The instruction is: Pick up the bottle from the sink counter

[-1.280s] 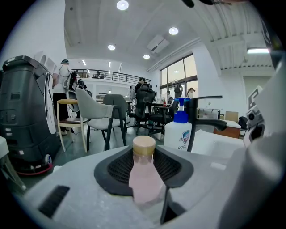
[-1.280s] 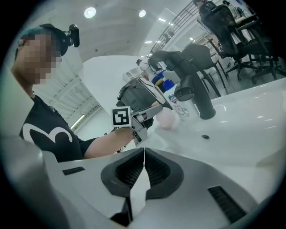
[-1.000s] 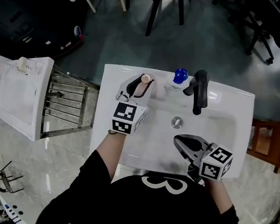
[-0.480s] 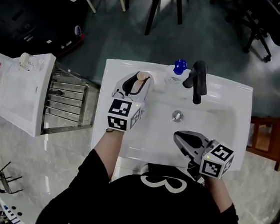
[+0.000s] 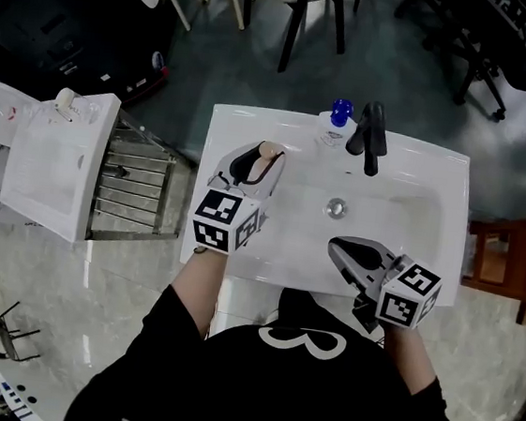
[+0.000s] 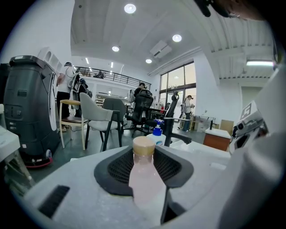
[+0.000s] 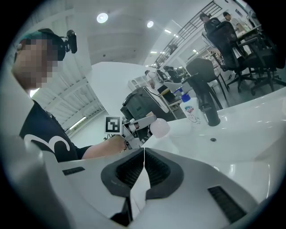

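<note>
The left gripper point(image 6: 144, 166) has its ribbed black pads pressed on either side of the bottle point(image 6: 144, 179). The jaws stand fairly wide because the bottle fills the gap between them. The bottle is pale pink and translucent, closed by a tan cap point(image 6: 144, 145) that pokes out past the fingertips. What it contains, if anything, cannot be told through the cloudy wall.

In the right gripper view, the bottle's rounded pink base point(image 7: 160, 127) sticks out of the left gripper, tilted. It appears to hang just above the white surface, though that view is too distorted to be sure. In the head view, the bottle sits over the left part of the sink counter point(image 5: 223, 130), near its back edge.

The right gripper point(image 7: 144, 154) has its jaws closed together, pad against pad, with nothing between them. It hovers at the front right of the counter, well apart from the bottle.

At the back of the counter a clear pump dispenser point(image 5: 335, 121) with a blue top stands just beside the black faucet point(image 5: 371, 137). The basin point(image 5: 408, 221) has a round metal drain point(image 5: 337, 207) in its floor.
</note>
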Action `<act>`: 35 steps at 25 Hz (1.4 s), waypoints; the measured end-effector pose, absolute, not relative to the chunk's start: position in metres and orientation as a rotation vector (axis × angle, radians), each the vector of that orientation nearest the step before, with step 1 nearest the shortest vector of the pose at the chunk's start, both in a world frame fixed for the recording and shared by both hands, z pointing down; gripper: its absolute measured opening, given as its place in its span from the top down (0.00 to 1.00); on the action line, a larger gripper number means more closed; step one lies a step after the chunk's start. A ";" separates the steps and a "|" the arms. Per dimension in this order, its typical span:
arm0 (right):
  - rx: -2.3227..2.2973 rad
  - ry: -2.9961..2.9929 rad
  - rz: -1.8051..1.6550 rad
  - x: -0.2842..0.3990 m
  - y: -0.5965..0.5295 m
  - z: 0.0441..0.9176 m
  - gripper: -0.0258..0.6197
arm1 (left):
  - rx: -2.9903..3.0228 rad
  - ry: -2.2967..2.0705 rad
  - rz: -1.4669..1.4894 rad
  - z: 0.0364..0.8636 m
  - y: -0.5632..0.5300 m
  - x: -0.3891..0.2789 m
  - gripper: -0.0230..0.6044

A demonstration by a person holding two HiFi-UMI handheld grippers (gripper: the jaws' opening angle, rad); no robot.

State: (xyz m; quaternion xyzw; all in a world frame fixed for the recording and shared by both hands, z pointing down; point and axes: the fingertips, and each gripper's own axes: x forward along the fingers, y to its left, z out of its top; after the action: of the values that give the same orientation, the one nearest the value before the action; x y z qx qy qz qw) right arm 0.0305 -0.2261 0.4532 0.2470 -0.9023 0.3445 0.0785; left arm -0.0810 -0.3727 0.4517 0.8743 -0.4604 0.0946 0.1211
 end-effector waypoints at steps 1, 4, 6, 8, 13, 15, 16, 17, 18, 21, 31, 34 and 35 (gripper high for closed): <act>0.742 -2.707 1.021 0.030 -0.223 0.451 0.94 | 2.556 -1.337 0.274 0.448 -0.366 -0.082 0.73; 0.746 -2.731 0.991 0.026 -0.216 0.442 0.94 | 2.554 -1.302 0.273 0.438 -0.346 -0.085 0.73; 0.744 -2.746 0.966 0.023 -0.211 0.434 0.94 | 2.548 -1.277 0.267 0.433 -0.332 -0.087 0.73; 0.744 -2.754 0.939 0.021 -0.205 0.429 0.94 | 2.545 -1.263 0.268 0.429 -0.318 -0.089 0.73; 0.749 -2.793 0.886 0.018 -0.191 0.410 0.94 | 2.527 -1.242 0.266 0.416 -0.284 -0.092 0.73; 0.751 -2.809 0.867 0.017 -0.186 0.403 0.94 | 2.519 -1.228 0.249 0.408 -0.271 -0.093 0.73; 0.752 -2.815 0.856 0.017 -0.183 0.399 0.94 | 2.523 -1.223 0.245 0.404 -0.264 -0.093 0.73; 0.755 -2.821 0.843 0.016 -0.180 0.396 0.94 | 2.531 -1.219 0.243 0.400 -0.257 -0.093 0.73; 0.759 -2.826 0.827 0.015 -0.177 0.393 0.94 | 2.538 -1.216 0.240 0.395 -0.250 -0.094 0.73; 0.790 -2.830 0.761 0.015 -0.170 0.386 0.94 | 2.555 -1.206 0.206 0.381 -0.227 -0.095 0.73; 0.835 -2.893 0.678 0.010 -0.133 0.361 0.94 | 2.604 -1.125 0.177 0.348 -0.160 -0.088 0.73; 0.838 -2.911 0.638 0.007 -0.119 0.351 0.94 | 2.624 -1.100 0.172 0.342 -0.140 -0.087 0.73; 0.840 -2.916 0.625 0.006 -0.114 0.348 0.94 | 2.630 -1.090 0.165 0.339 -0.134 -0.086 0.73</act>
State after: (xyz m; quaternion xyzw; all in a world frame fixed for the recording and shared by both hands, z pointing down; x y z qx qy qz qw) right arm 0.0062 -0.1136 0.3478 0.2711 -0.9409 0.2017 0.0218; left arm -0.0863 -0.1338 0.3393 0.9126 -0.3781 0.0573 0.1445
